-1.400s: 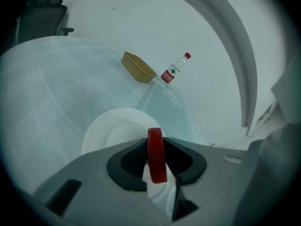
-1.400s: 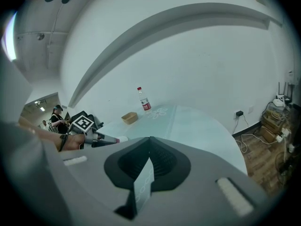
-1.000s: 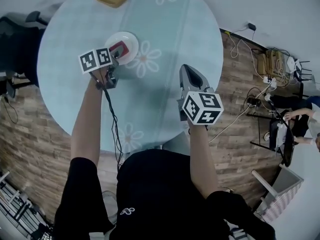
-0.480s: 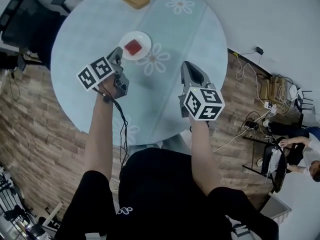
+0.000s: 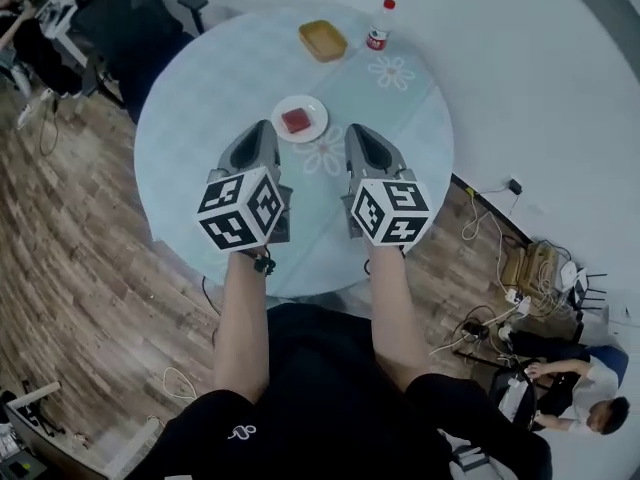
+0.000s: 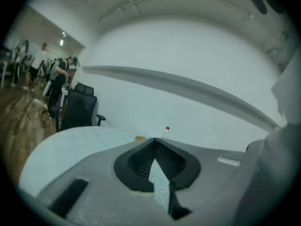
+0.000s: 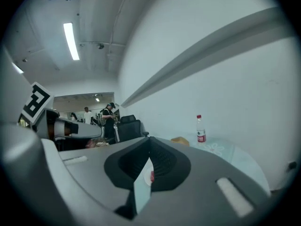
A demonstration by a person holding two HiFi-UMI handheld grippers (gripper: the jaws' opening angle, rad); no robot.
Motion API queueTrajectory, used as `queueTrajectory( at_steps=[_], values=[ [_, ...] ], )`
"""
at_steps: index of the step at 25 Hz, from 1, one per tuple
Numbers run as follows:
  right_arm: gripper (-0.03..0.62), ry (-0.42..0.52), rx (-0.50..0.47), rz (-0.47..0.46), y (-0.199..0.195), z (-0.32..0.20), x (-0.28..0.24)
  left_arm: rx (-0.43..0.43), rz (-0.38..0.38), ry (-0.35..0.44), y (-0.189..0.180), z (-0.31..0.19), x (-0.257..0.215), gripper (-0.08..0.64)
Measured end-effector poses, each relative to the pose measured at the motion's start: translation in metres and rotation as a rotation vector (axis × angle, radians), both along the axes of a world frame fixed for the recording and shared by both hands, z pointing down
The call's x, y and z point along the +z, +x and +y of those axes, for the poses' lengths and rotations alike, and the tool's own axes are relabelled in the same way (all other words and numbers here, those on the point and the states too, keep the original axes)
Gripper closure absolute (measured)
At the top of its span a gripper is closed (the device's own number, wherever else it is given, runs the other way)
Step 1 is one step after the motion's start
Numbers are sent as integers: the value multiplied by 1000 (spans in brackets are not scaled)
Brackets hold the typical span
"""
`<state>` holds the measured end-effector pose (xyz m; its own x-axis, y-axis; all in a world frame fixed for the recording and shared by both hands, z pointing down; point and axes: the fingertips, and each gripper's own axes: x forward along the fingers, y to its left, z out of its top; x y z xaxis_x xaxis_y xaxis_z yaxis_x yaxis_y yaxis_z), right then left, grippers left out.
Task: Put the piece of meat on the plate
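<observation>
Since the meat (image 5: 295,120) lies on the plate (image 5: 316,111), we judge the task done, with the left gripper (image 5: 262,128) and right gripper (image 5: 358,131) fingers clenched empty.

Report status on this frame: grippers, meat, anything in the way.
Left gripper and right gripper: jaws shut, both empty, side by side short of the plate. Meat lies on the plate. Nothing between grippers and plate.

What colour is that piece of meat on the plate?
The meat is red, on a white plate; the head view shows it best.
</observation>
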<state>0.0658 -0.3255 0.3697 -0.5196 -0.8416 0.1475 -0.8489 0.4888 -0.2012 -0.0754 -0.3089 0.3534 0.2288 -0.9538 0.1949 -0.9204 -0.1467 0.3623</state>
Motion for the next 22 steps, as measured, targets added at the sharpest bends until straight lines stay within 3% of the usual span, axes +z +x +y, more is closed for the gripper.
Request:
queueTrajectory(
  at_steps=[3,9,22],
  values=[
    [583,49,-42,-1,-12,7,-26,-33,-124,59,-10,22,-23,565],
    [583,91,-116,16,-36,21,-45,-100,-236,103,-20,44,-42,565],
    [583,148,-156,52,-27,35,-60,-84,-250,134,-3,50,-48,565]
  ],
)
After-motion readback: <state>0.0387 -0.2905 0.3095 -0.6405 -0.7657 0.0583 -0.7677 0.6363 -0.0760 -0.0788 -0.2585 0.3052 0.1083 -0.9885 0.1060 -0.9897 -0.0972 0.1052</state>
